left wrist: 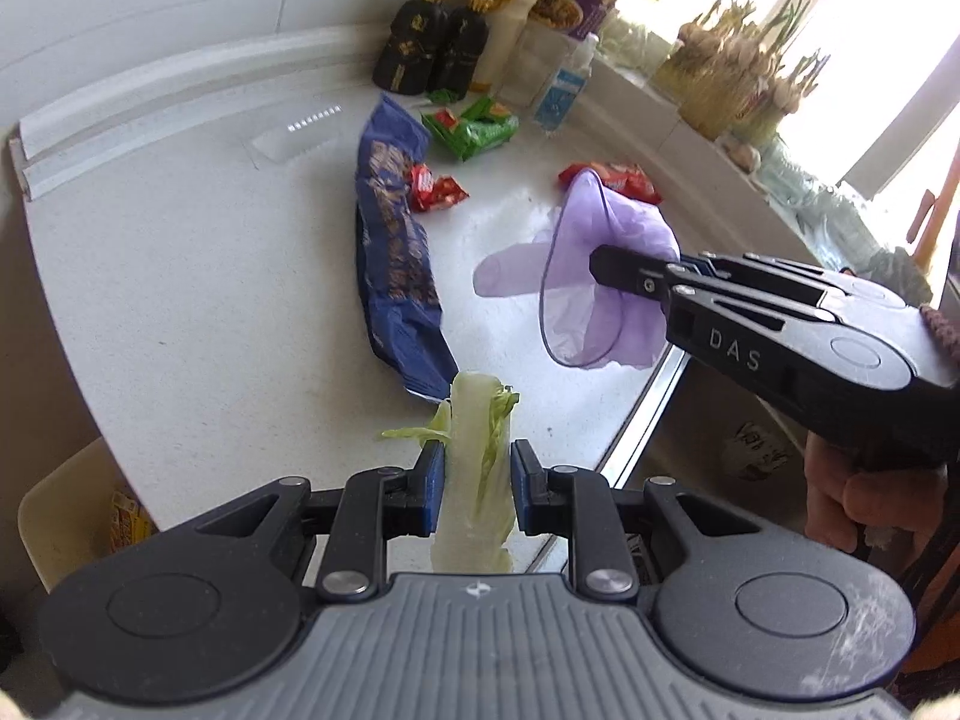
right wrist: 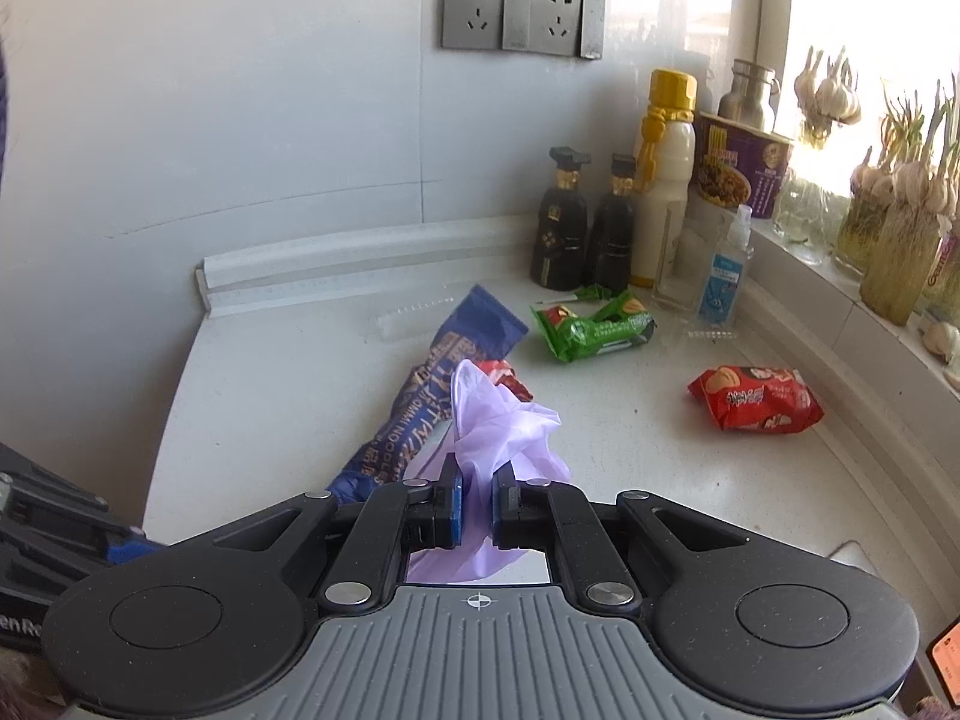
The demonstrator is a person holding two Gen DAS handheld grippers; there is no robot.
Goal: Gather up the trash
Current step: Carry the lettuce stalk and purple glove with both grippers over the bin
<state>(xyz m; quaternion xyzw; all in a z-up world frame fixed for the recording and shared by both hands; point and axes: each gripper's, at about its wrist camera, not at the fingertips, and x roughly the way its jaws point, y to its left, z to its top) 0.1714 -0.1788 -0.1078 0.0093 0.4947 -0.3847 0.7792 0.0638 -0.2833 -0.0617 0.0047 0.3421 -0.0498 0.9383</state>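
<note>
My left gripper (left wrist: 477, 468) is shut on a pale green cabbage stalk (left wrist: 477, 450), held upright above the counter's near edge. My right gripper (right wrist: 477, 495) is shut on a crumpled purple disposable glove (right wrist: 498, 420); in the left wrist view the same glove (left wrist: 606, 276) hangs from the right gripper (left wrist: 600, 264) above the white counter (left wrist: 210, 252). On the counter lie a long blue noodle packet (left wrist: 393, 252), a green wrapper (left wrist: 474, 126), a small red wrapper (left wrist: 435, 189) and a red snack bag (right wrist: 756, 399).
Two dark bottles (right wrist: 585, 222), a yellow-capped white bottle (right wrist: 663, 180), a purple instant-noodle cup (right wrist: 741, 165) and a small spray bottle (right wrist: 723, 267) stand in the back corner. Sprouting garlic (right wrist: 900, 222) lines the windowsill. A steel sink edge (left wrist: 645, 402) borders the counter.
</note>
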